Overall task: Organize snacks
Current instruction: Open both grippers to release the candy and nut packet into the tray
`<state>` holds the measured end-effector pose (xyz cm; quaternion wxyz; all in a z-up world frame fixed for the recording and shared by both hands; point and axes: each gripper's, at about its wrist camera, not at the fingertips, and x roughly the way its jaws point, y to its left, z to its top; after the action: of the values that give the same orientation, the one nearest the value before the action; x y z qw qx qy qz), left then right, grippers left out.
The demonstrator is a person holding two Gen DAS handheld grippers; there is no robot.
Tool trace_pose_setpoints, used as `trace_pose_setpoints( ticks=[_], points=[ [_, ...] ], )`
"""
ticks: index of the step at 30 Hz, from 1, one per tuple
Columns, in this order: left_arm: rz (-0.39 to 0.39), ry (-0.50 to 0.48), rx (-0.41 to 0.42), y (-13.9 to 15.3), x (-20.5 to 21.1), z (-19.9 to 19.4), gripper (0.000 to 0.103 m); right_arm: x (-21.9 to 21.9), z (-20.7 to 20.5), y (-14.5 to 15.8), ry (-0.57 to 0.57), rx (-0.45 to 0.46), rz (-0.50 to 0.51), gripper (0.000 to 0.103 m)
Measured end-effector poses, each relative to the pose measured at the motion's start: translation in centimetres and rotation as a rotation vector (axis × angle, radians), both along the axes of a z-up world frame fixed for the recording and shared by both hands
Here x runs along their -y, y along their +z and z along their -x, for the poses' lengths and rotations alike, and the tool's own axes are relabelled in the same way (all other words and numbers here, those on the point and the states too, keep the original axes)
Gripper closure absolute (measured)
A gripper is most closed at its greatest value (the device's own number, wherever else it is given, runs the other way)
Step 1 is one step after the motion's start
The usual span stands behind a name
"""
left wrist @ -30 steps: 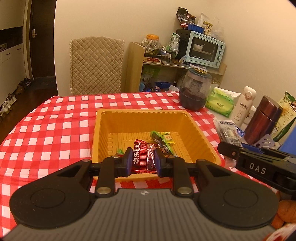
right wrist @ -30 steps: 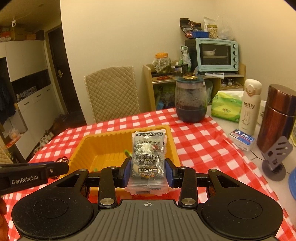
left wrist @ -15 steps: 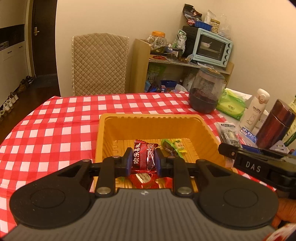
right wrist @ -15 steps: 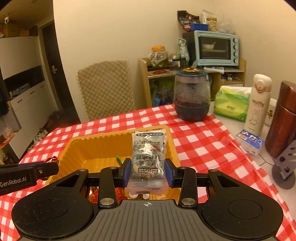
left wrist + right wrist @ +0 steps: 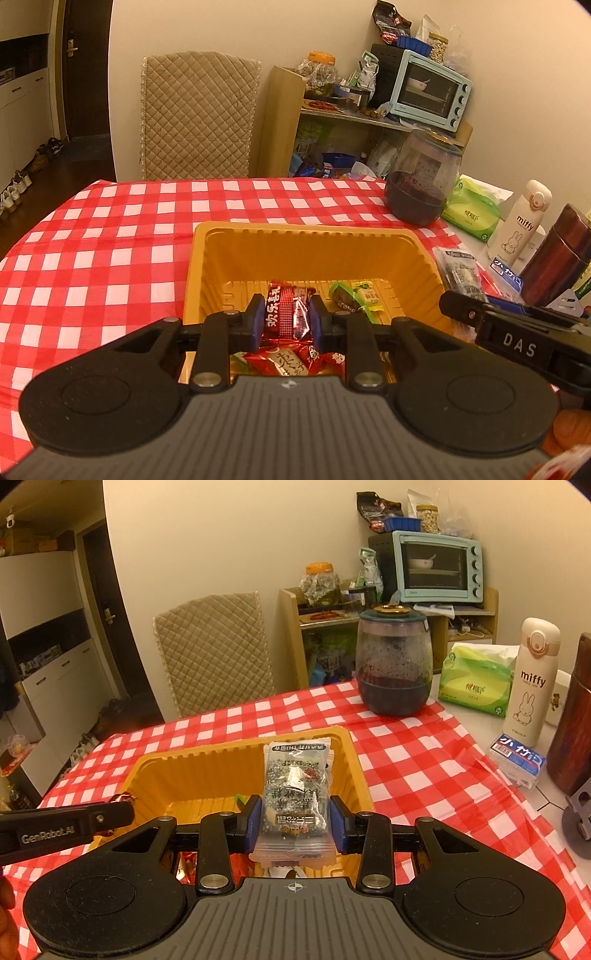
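Both grippers have advanced over the near rim of the yellow tray (image 5: 306, 236) on the checkered desk (image 5: 110, 236). Right gripper (image 5: 295, 819): fingers clamp a clear snack packet (image 5: 297, 786). Left gripper (image 5: 286, 321): fingers pinch a red wrapper (image 5: 286, 312) narrowly above the tray floor.

Bench (image 5: 413, 771) under red-checked cloth; yellow tray (image 5: 207, 771) at frame centre. Upper right: dark-filled jar (image 5: 393, 664), green tissue pack (image 5: 476, 679), white bottle (image 5: 532, 683), blue box (image 5: 517, 760), brown flask (image 5: 572, 720).
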<state>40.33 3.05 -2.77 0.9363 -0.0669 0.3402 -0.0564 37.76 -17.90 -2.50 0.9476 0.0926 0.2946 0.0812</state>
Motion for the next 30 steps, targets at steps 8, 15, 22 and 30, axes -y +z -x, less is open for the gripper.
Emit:
trace_pose_setpoints(
  ticks=[8, 15, 22, 30],
  points=[
    [0.002, 0.006, -0.002, -0.1, -0.1, -0.3, 0.062, 0.3, -0.1, -0.1, -0.006, -0.002, -0.015, 0.064],
    [-0.006, 0.026, -0.015, -0.5, -0.9, 0.0, 0.062, 0.3, -0.2, -0.1, -0.005, -0.006, -0.036, 0.064],
    [-0.039, 0.032, -0.024, -0.8, -0.8, 0.1, 0.061, 0.0, -0.6, -0.1, -0.005, -0.008, -0.027, 0.064],
    [-0.044, 0.037, -0.03, -1.0, -1.2, 0.0, 0.06, -0.1, -1.2, -0.6, 0.013, -0.014, -0.039, 0.064]
  ],
)
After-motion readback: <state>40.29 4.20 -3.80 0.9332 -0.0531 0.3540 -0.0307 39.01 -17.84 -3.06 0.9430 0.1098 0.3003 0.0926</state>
